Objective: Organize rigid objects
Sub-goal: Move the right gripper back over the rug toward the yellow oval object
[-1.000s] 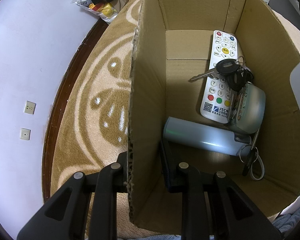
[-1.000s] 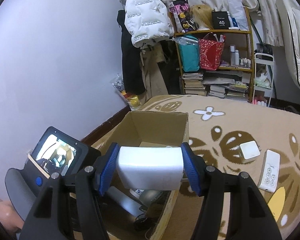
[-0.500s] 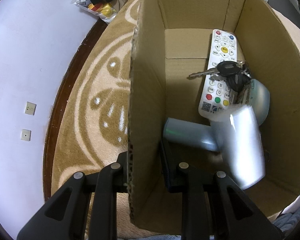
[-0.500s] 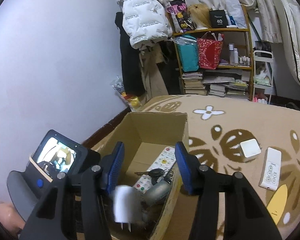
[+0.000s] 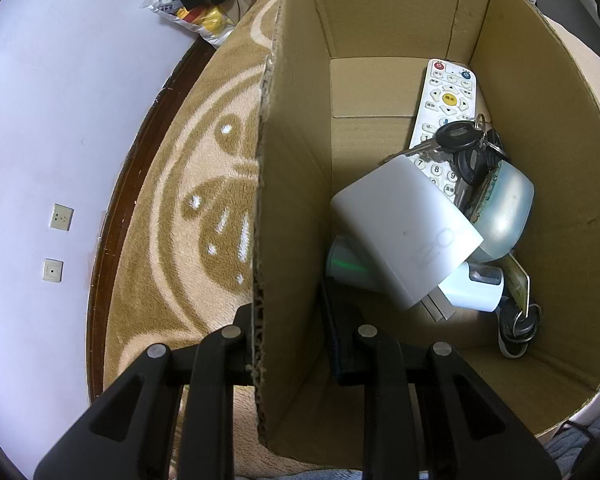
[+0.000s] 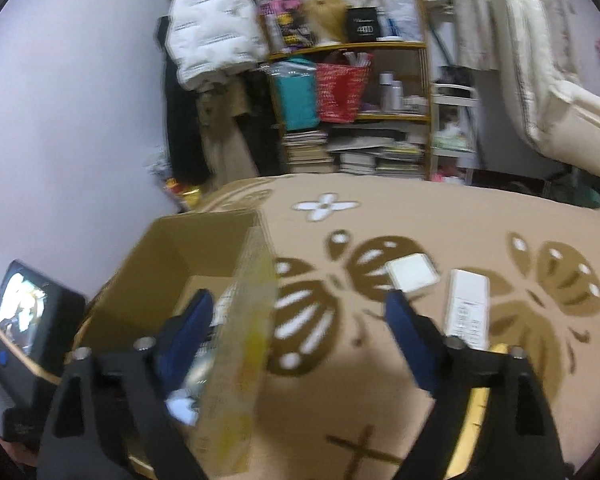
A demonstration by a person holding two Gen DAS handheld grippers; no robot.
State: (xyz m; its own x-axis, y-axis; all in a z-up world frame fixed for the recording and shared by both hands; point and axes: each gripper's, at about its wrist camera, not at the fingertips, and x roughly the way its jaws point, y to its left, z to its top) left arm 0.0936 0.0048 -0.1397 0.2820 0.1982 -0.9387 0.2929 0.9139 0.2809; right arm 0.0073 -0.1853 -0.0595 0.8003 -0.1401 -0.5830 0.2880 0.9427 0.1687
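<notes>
Pinching the near wall of the cardboard box (image 5: 296, 208), the left gripper (image 5: 288, 320) has its jaws closed on the cardboard, one finger outside and one inside.

Inside the box a white charger block (image 5: 404, 228) lies tilted on a pale cylinder (image 5: 348, 264), overlapping the lower end of a white remote (image 5: 446, 104) (keys (image 5: 460, 140) rest across that remote, beside a rounded grey-green case (image 5: 504, 216)). The right gripper (image 6: 300, 332) is blurred, its blue-padded jaws opening wide with nothing held between them, straddling the box's right wall over the patterned blanket (image 6: 420, 216), where a white square adapter (image 6: 412, 272) and a second white remote (image 6: 466, 308) lie.
</notes>
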